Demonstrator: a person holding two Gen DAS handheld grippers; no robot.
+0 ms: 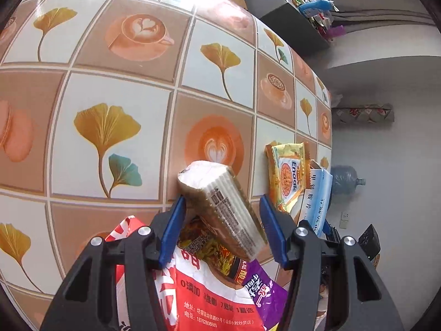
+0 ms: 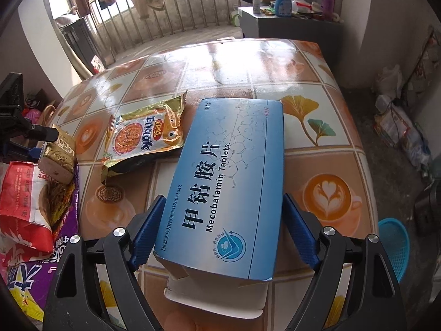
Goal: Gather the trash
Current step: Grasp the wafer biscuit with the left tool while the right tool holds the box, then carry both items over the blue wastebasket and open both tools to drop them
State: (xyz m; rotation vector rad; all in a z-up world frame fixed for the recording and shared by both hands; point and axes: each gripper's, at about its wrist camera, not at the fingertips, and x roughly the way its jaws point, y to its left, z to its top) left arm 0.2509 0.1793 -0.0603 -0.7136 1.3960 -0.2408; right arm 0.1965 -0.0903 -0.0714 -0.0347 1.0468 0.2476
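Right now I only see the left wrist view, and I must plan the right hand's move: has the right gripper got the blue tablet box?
Observer: Yes, the right gripper has its pads against the long edges of the blue tablet box.
Operator: Is the box closed?
Observer: No, its near end flap hangs open.
Operator: Any bin on that side?
Observer: A blue basket sits on the floor beside the table.
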